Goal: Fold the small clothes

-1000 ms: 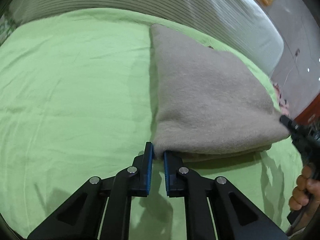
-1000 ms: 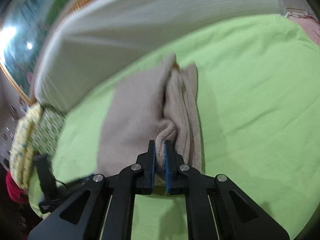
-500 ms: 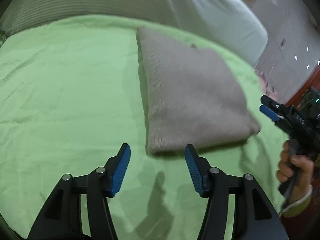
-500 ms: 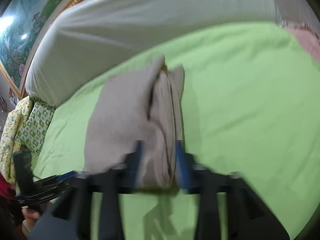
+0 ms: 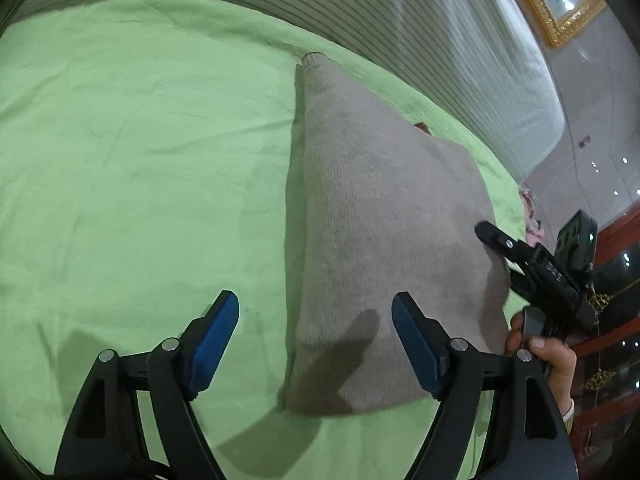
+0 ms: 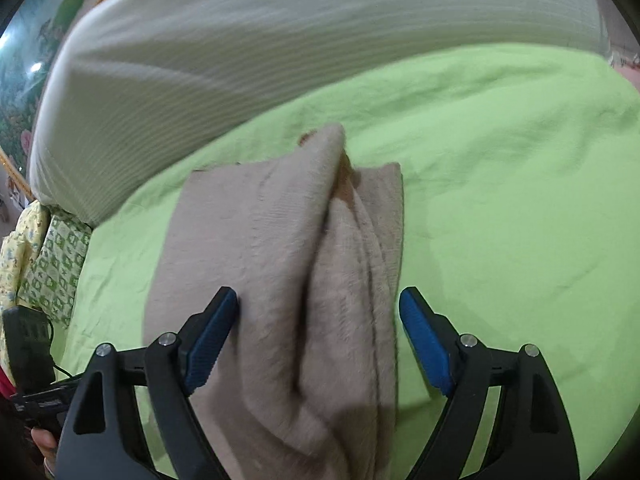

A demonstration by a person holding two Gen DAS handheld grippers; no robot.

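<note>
Both grippers spread, folded garment released.
My left gripper point(image 5: 315, 334) and right gripper point(image 6: 319, 326) straddled the beige knit garment's point(image 5: 384, 216) near edge; bare green sheet point(image 5: 140, 160) flanked it.

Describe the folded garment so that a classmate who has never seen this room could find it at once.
Start at the wide green bedsheet below the striped white headboard. On it lies a folded beige knit garment, stacked in soft layers. It is the only beige thing on the sheet, unlike the green-patterned pillow at the edge.
</note>
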